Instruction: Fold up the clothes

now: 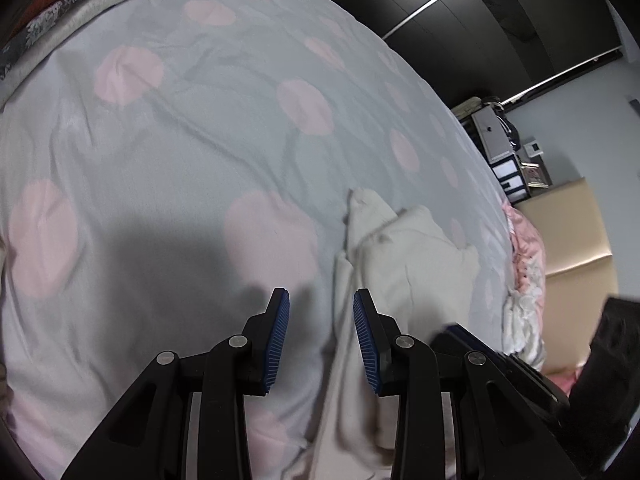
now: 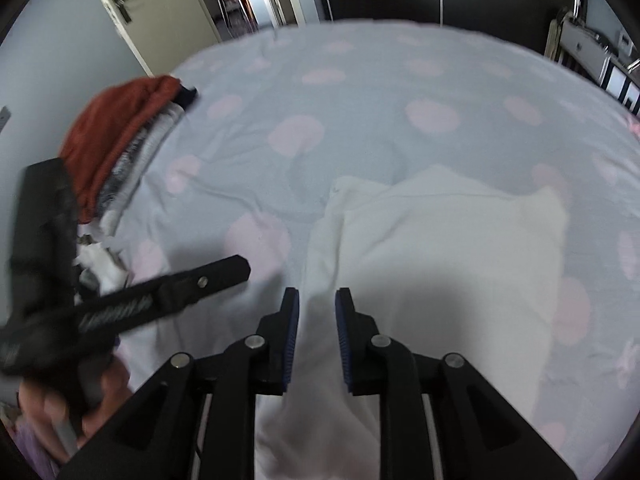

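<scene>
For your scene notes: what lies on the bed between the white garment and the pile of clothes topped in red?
Only bare dotted bedsheet separates the white garment from the clothes pile, seen in the right wrist view.

Ahead of the black, blue-padded left gripper (image 1: 321,296) a pale grey bedspread (image 1: 200,128) dotted with pink circles is seen; a cream garment (image 2: 432,232) lies on it, a rust-red garment (image 2: 116,128) far left.

No text, label, brand or number can be read in either view. The left gripper (image 2: 224,270), seen at 8 o'clock in the right wrist view, carries a pale marking on its arm, but it is blurred beyond reading. The small wall panel (image 1: 534,147) at 3 o'clock shows nothing legible.
</scene>
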Demonstrator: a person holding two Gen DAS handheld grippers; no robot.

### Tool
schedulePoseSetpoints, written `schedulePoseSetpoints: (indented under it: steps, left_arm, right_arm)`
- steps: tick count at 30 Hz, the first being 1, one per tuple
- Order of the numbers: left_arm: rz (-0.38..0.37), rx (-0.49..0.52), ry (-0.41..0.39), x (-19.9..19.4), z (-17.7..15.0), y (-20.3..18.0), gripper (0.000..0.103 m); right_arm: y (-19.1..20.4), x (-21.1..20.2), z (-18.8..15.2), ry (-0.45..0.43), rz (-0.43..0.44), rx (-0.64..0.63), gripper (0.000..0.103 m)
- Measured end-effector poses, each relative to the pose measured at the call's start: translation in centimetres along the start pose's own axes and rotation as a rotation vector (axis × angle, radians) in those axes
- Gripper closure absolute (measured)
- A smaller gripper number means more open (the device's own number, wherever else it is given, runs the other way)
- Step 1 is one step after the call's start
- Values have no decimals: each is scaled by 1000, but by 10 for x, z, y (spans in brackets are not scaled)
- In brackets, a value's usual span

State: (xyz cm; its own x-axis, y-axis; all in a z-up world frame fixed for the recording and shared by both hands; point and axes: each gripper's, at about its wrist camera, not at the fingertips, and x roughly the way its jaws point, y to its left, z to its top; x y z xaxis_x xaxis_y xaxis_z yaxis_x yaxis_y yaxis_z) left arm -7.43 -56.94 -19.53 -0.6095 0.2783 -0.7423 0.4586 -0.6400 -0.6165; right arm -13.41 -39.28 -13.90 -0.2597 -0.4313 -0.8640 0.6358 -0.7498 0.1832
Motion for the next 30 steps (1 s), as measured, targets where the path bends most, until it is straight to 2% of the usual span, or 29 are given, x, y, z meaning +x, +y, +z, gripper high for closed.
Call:
schedulePoseSetpoints:
  steps: [5, 8, 15, 20, 22, 23, 25, 26, 30]
  left_arm:
    - [-33, 12, 35, -7, -21, -15, 67]
    - [-43, 20, 47, -14, -35, -26, 54]
    - [-51, 13, 91, -32, -76, -30, 54]
    - [-6, 41, 99, -36, -95, -39, 54]
    - [36, 88, 93, -31, -99, -49, 59]
    - [53, 112, 100, -27, -102, -54, 68]
    - [87, 147, 127, -20, -107, -60, 76]
    - [104, 161, 140, -16, -110, -62, 85]
    - [195, 169, 203, -6, -118, -56, 91]
  right_arm:
    - [-28, -43, -54, -33, -25, 40, 84]
    - [-50, -62, -93, -44, -39, 77, 81]
    - [-95, -89, -166, -72, -50, 172, 78]
    - [-103, -92, -190, -98, -56, 179, 78]
    - [-105, -90, -195, -97, -45, 190, 78]
    - [-106, -89, -197, -96, -39, 196, 78]
    - [-108, -88, -202, -96, -31, 198, 78]
    - [-109, -87, -204, -97, -31, 197, 78]
    - [-118, -80, -213, -84, -36, 212, 78]
